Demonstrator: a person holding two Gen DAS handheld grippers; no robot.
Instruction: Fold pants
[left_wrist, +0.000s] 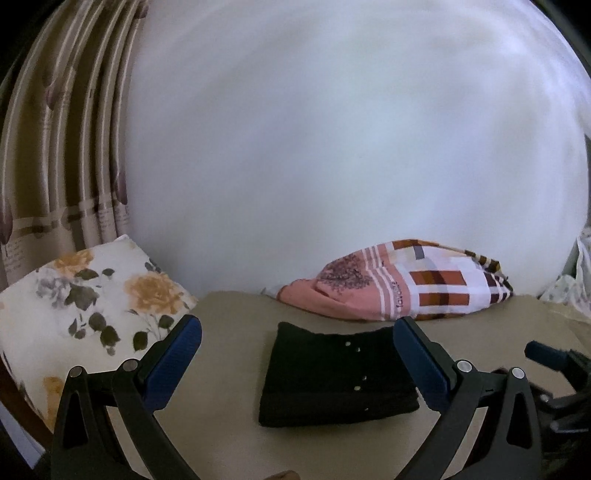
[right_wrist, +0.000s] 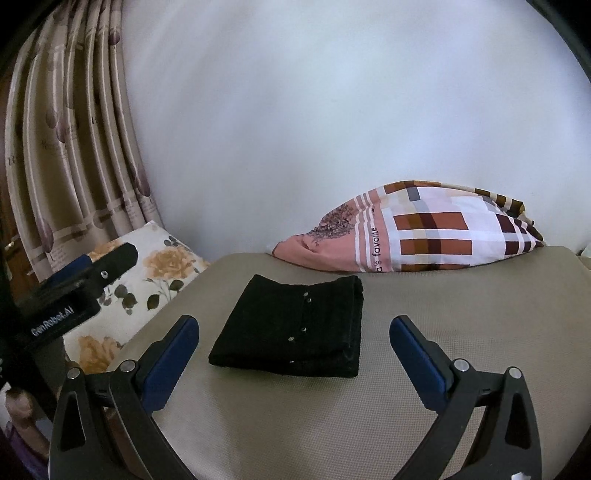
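the black pants (right_wrist: 291, 330) lie folded mid-mat (right_wrist: 443, 314) (well short of the checked pillow (right_wrist: 436, 229)), both the left gripper (left_wrist: 297, 360) and right gripper (right_wrist: 293, 354) spread and empty, so a careless nudge could undo the stack.

Left tool (right_wrist: 70, 291) body — "GenRobot.AI"; plaid pillow (right_wrist: 424, 230) — "'s favorite".

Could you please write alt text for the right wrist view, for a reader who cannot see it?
Black pants, folded into a compact rectangle, lie on a beige mat between the open right gripper fingers, untouched. A plaid pillow rests behind against a white wall; a floral pillow and the left gripper sit at left.
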